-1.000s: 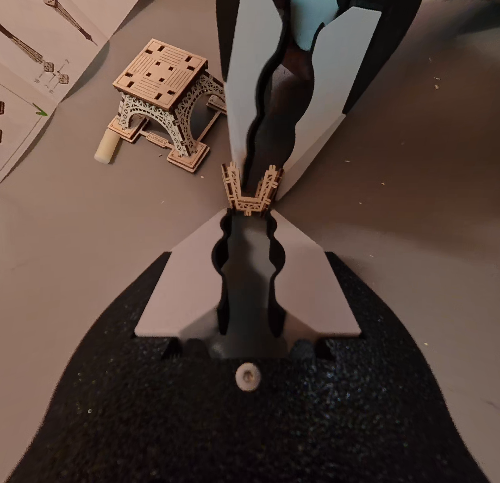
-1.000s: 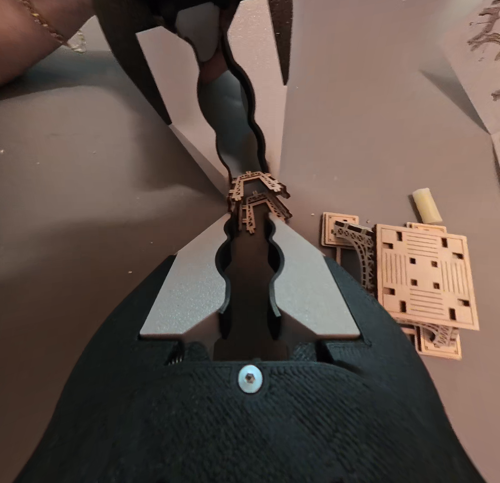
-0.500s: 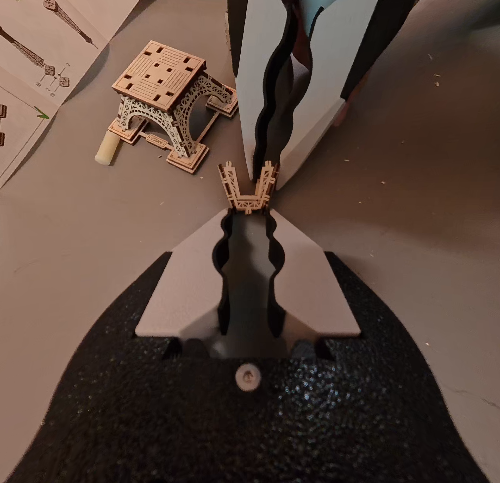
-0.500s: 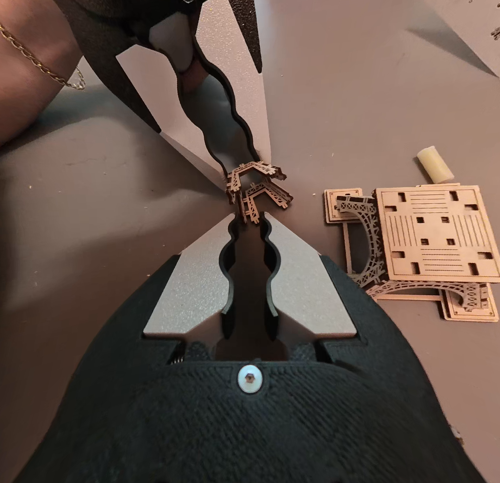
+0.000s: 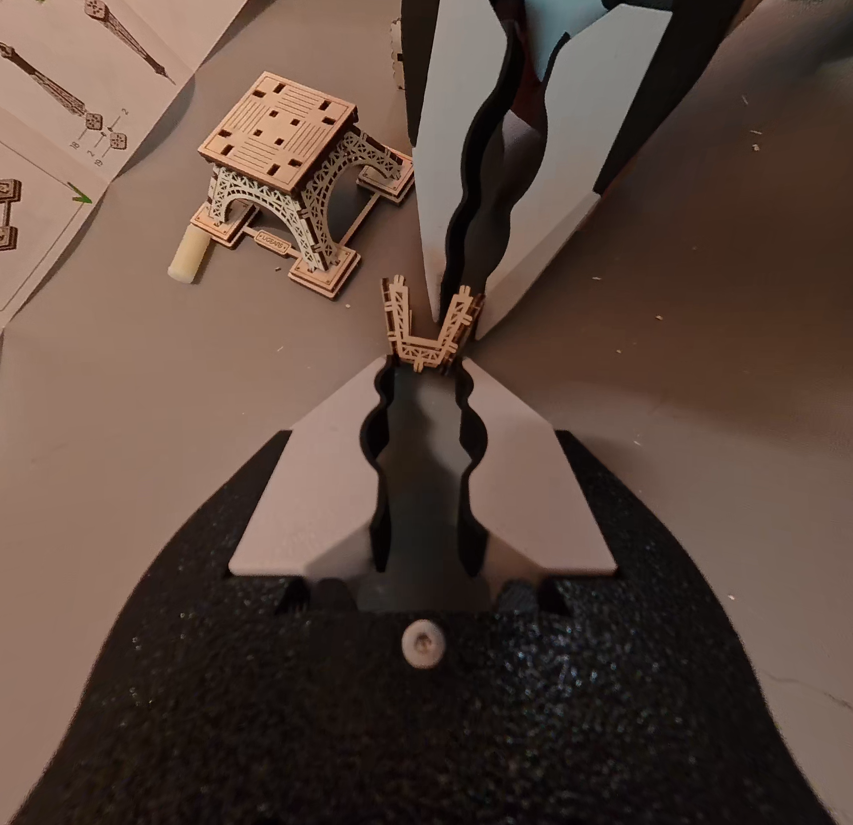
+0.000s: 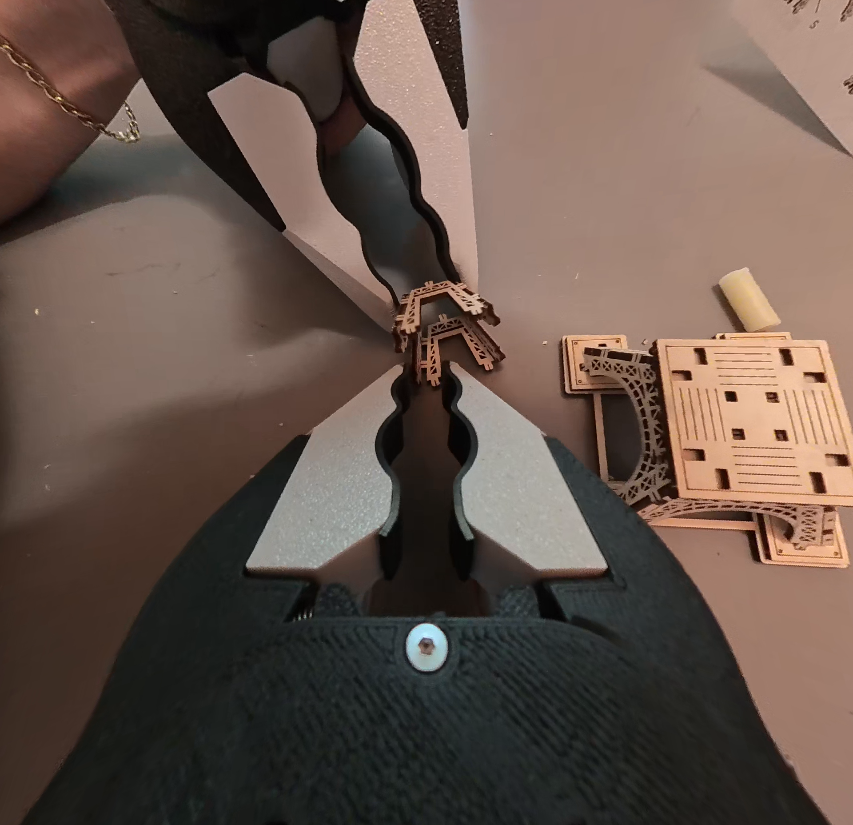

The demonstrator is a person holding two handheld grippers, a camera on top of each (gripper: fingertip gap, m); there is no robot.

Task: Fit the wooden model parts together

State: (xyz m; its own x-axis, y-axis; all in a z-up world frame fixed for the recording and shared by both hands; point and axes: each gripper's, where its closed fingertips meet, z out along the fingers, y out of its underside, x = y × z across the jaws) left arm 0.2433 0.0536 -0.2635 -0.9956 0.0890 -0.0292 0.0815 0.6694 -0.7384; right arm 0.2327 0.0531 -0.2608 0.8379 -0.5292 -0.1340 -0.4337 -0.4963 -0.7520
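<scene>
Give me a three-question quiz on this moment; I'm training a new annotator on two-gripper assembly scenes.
1. True or false: the tower base stands on the table, held by neither gripper.
2. What grips the small lattice pieces? A) left gripper only B) right gripper only C) both, from opposite ends
3. Fill in: beside one base foot lies a pale ___.

Key: 1 true; 2 C; 3 cylinder.

Left wrist view: tower base (image 5: pixel 295 179) w/ wax stick (image 5: pixel 187 258) blocks 10–11 o'clock; instruction sheets (image 5: pixel 51 110) beyond. Right gripper (image 5: pixel 457 327) fills 12. Bare table (image 5: pixel 692 341) at 2–4, also 8–9, passable.
</scene>
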